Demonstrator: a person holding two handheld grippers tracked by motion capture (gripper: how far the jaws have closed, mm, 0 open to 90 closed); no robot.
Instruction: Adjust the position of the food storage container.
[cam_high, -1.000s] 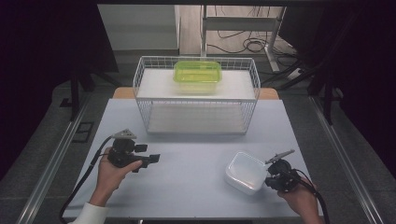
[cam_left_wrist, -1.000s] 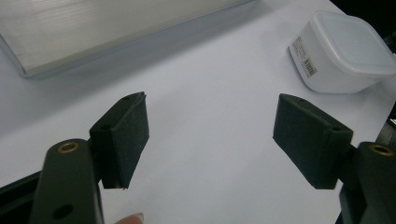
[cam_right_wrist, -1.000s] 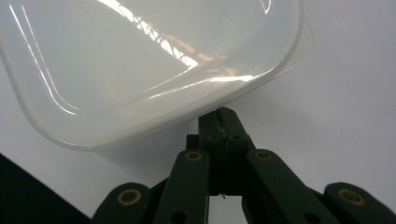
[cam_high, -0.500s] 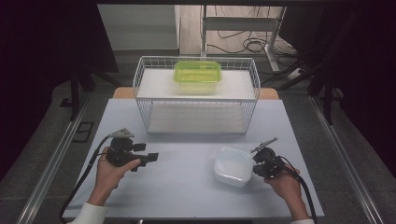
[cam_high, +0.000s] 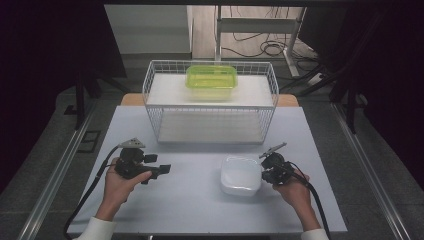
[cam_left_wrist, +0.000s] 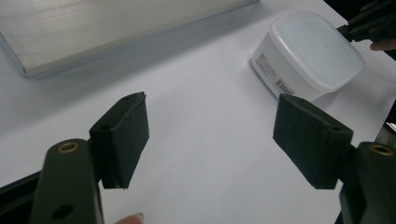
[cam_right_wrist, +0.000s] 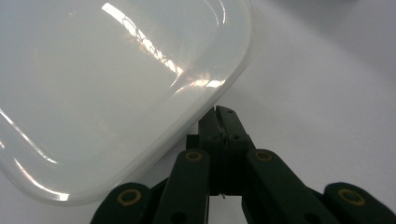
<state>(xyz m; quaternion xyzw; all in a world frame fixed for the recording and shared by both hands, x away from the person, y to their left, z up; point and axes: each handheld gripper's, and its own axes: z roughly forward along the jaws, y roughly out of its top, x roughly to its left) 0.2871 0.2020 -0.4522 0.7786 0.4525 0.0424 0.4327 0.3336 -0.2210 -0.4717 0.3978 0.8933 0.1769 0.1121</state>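
Two grippers on view, one in each hand, above one pale table (cam_high: 200, 210)

Left gripper (cam_high: 162, 170): gripped by the left hand (cam_high: 120, 182) at the near left of the table, pointing right, toward the white box. Jaws wide apart, nothing between them; seen from its own camera (cam_left_wrist: 210, 140) as two black pads (cam_left_wrist: 126, 135) over bare tabletop. Well apart from the white box

Right gripper (cam_high: 263, 172): gripped by the right hand (cam_high: 295, 192) at the near right, pointing left. Jaws pressed together with just a thin seam showing in its own view (cam_right_wrist: 219, 116). Tips touching the rim of the white box at its right edge; cannot tell whether a thin lip of that rim sits pinched in the seam. Seen too from the left gripper view, top right corner (cam_left_wrist: 345, 29), at the far edge of the box

Two boxes counted. One white box (cam_high: 241, 175), lidded, rounded corners, flat on the table just left of the right gripper, in front of the rack; glossy top in the right gripper view (cam_right_wrist: 107, 93), one small printed label (cam_left_wrist: 275, 77) on its side wall. One green box (cam_high: 211, 77), translucent, resting on the upper shelf of the rack, toward the back

One white wire rack (cam_high: 150, 100) at the far middle of the table, two levels

Two black cables, one trailing from each gripper toward the near edge
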